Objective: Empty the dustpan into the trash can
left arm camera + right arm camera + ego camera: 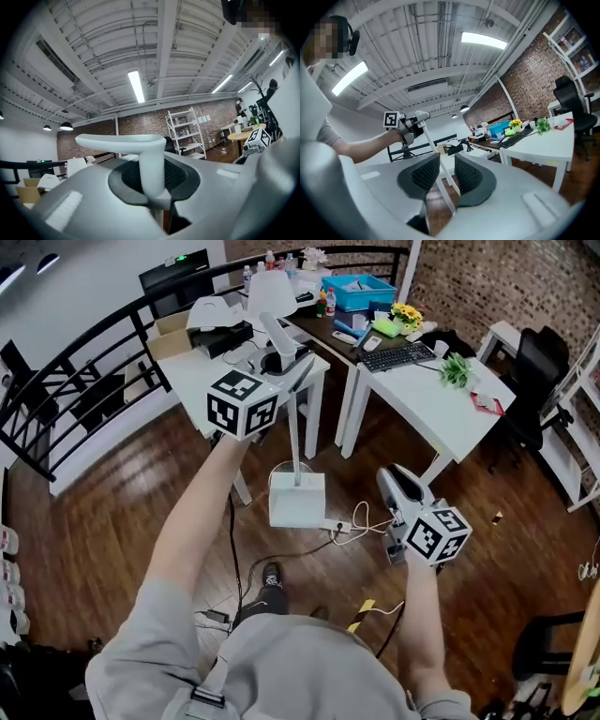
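My left gripper [284, 360] is raised at chest height and shut on the T-shaped top of a white dustpan handle [151, 154]. The thin pole [293, 432] hangs straight down from it to the white dustpan box [297, 500] just above the wooden floor. In the left gripper view the handle stands clamped between the dark pads [180, 176]. My right gripper [392, 482] is lower and to the right, apart from the pole and open with nothing between its pads. In the right gripper view the pole [433, 144] shows beyond the gap. No trash can is in sight.
White tables [427, 404] stand ahead, with a keyboard [398, 356] and a blue bin [358, 290] on the desk behind. A black chair [536, 381] is at the right and a black railing [84, 381] at the left. Cables and a power strip [337, 526] lie on the floor.
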The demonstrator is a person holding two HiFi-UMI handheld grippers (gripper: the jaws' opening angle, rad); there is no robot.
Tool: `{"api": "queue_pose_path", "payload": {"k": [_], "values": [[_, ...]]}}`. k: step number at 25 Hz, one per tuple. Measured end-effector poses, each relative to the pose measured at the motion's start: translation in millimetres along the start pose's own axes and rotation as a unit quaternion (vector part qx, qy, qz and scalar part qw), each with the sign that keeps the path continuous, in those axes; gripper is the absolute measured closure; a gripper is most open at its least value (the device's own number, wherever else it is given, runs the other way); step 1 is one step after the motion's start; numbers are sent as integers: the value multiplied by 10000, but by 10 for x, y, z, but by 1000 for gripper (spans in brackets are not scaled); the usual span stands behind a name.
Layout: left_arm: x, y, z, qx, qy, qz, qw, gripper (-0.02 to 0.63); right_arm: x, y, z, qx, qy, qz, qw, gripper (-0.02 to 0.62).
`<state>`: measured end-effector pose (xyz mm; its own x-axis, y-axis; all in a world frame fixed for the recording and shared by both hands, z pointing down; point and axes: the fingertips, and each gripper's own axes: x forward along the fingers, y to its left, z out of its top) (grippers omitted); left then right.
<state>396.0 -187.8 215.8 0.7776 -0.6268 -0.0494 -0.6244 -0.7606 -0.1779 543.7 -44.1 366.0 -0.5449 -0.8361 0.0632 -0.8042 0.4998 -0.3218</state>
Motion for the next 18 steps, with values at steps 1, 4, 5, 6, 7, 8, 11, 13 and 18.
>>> {"api": "queue_pose_path", "payload": {"k": [1,4,5,6,7,8,11,13,18], "values": [[-105,16,-58,-92,32,111,9999,554,-9,66,-58,8,68,64,10000,502],[-381,107,-193,-278,93,318,9991,555,49,234,-193,-30,264,205,9994,502],[-455,125,-258,-325,122,338,9988,555,81,266,-233,-39,312,216,9993,502],[-527,136,-336,-369,155,346,9986,555,124,295,-268,-43,353,221,9991,502],[-603,148,-420,-404,189,351,9984,555,182,329,-297,-44,391,230,9990,502],[-682,165,-508,-428,224,359,9982,555,257,377,-326,-46,432,248,9987,502],[-939,290,-810,-471,296,495,9972,555,545,579,-433,-84,563,332,9978,502],[-1129,443,-1069,-516,324,698,9957,555,757,711,-523,-92,651,374,9971,502],[-1513,974,-1667,-733,329,1306,9882,554,1248,903,-686,-80,875,384,9954,503]]}}
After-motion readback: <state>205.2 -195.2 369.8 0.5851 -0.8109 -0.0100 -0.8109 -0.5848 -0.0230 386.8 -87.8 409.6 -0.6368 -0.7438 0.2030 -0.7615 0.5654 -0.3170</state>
